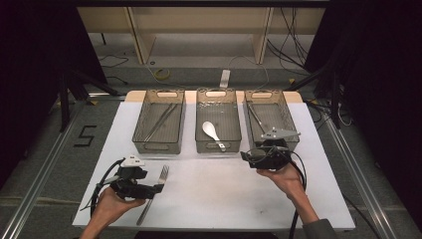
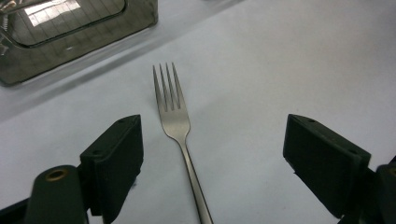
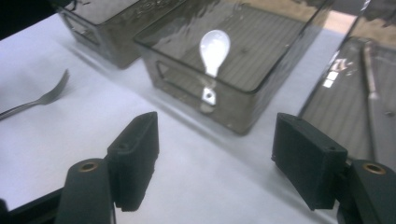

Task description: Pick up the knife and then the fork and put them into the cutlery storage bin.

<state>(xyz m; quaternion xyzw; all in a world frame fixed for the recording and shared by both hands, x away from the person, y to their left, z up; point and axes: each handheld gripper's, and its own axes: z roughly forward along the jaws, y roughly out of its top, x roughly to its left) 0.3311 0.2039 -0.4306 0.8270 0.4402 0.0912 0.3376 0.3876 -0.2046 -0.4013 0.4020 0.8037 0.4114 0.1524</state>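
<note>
Chopsticks (image 1: 161, 121) and a white spoon (image 1: 211, 132) already lie in their bins; only the fork (image 2: 173, 122) remains on the desk (image 1: 224, 189). The left tongs (image 2: 212, 154) stand open astride it, fork tines toward twelve o'clock. The right tongs (image 3: 215, 161) gape empty near the middle bin (image 3: 243, 60).

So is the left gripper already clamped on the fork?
No, the left gripper stands open, with the fork lying on the table between its jaws, untouched.

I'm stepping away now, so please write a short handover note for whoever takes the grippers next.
Left gripper: open, fingers either side of the fork, not gripping.
Right gripper: open, holding nothing, near the right bin.
Fork lies on the white table.
Done: white spoon in the middle bin; utensils lie in the left bin and the right one.
Left: probably grip the fork and bin it.
</note>
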